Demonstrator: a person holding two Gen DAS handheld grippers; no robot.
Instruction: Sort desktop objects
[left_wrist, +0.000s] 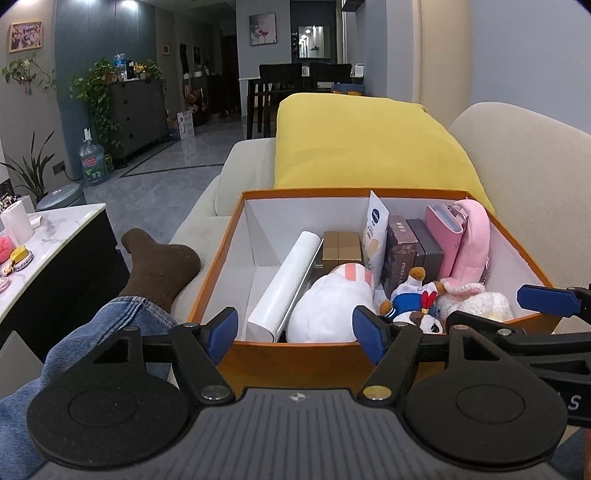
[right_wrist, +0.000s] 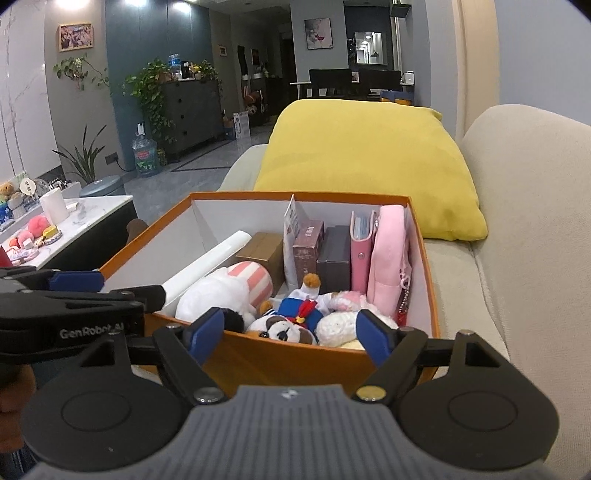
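Observation:
An orange box (left_wrist: 295, 356) (right_wrist: 280, 360) with white inner walls sits on a beige sofa. It holds a white roll (left_wrist: 284, 280), a white and pink plush (left_wrist: 328, 302) (right_wrist: 229, 288), a sailor bear (left_wrist: 410, 295) (right_wrist: 295, 314), a cream knitted plush (left_wrist: 472, 299), brown and dark boxes (left_wrist: 402, 243) (right_wrist: 332, 254), and a pink pouch (left_wrist: 469, 240) (right_wrist: 388, 251). My left gripper (left_wrist: 295, 328) is open and empty at the box's near edge. My right gripper (right_wrist: 291, 332) is open and empty over the near edge too, beside the left.
A yellow cushion (left_wrist: 362, 144) (right_wrist: 369, 162) lies behind the box. A marble-topped table (left_wrist: 48, 240) (right_wrist: 85, 218) at the left carries small toys and a white cup (right_wrist: 55, 206). A leg in jeans with a brown sock (left_wrist: 159, 266) rests left of the box.

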